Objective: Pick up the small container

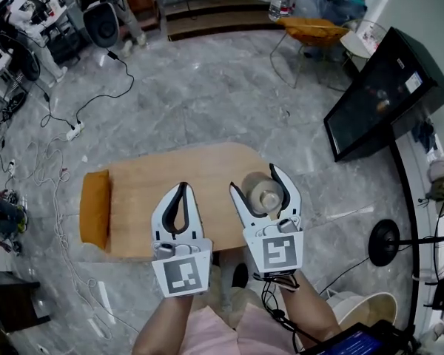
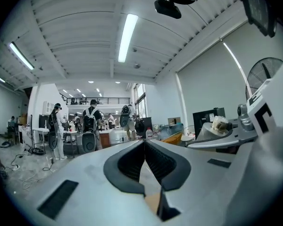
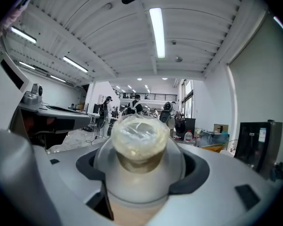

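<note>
Your right tool (image 1: 255, 180) is clamped on the small container (image 1: 266, 194), jaws pressed to both sides of its pale rounded body so the film-covered top stands free above them; it hangs over the right end of the desk (image 1: 144, 191), and I cannot tell whether it is clear of the wood; your left tool (image 1: 182, 198) is closed on nothing, held level beside it, probably just out of the way; no writing shows on the container; the marker cubes (image 1: 277, 251) carry only black-and-white squares.
</note>
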